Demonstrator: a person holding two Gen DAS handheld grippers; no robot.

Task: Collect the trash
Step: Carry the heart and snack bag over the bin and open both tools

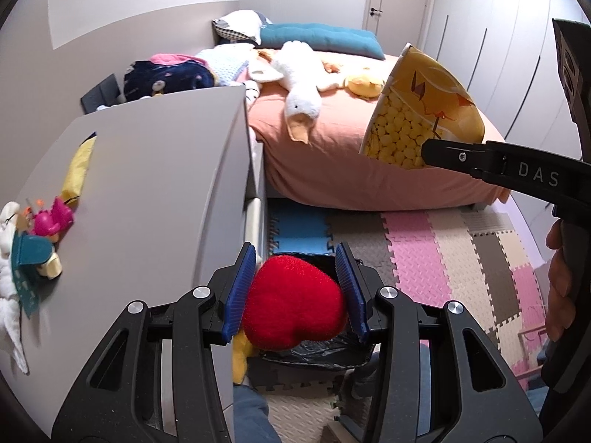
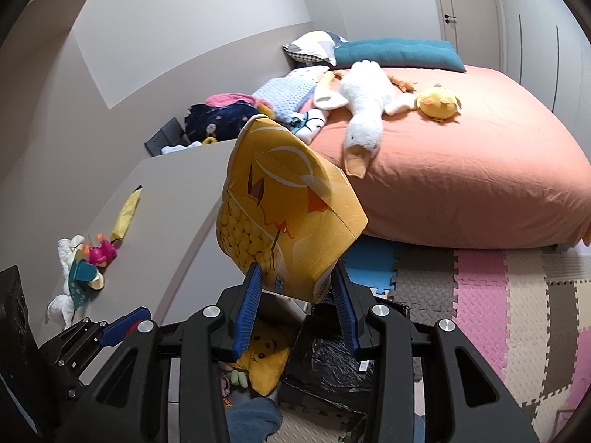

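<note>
Room: we see a bedroom with a salmon-pink bed (image 1: 369,155) in the upper right of both views and pastel foam floor tiles (image 1: 461,247) below it.
Left gripper (image 1: 295,288): its blue pads pinch a fuzzy red heart-shaped plush (image 1: 295,306) at lower centre.
Right gripper (image 2: 295,310): its blue pads pinch the bottom edge of a yellow snack bag printed with puffed corn (image 2: 284,214), held upright mid-frame.
Bin: a black-lined trash bin (image 2: 328,365) sits low in frame, under both grippers (partly hidden).
Grey cabinet top (image 1: 155,184): small toys at left.
</note>
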